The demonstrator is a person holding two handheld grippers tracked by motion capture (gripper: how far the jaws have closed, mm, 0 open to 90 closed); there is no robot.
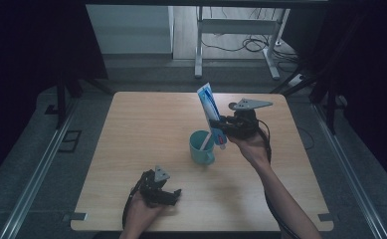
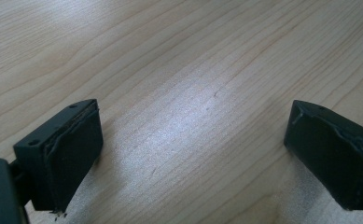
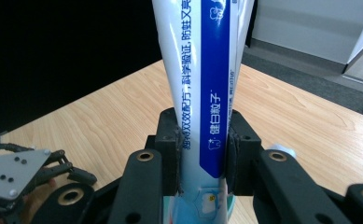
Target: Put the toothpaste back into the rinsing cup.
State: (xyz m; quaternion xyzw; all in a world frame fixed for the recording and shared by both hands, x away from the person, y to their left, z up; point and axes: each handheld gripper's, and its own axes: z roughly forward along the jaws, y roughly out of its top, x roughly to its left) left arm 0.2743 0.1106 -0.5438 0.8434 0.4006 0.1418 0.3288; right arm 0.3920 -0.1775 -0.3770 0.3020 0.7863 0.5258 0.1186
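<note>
A white and blue toothpaste tube (image 1: 210,108) stands nearly upright, tilted a little to the left, with its flat crimped end on top. My right gripper (image 1: 220,127) is shut on its lower part, just right of a teal cup (image 1: 201,149) at the table's middle. In the right gripper view the pads squeeze the tube (image 3: 202,84) from both sides at my right gripper (image 3: 202,140). The tube's lower end hangs by the cup's right rim. My left gripper (image 1: 172,194) rests open near the front edge. Bare wood lies between the jaws of this left gripper (image 2: 193,154).
The wooden table (image 1: 146,124) is bare to the left and behind the cup. Something pale leans inside the cup. Beyond the far edge stand a metal desk frame (image 1: 236,30) and floor cables. Black curtains hang at both sides.
</note>
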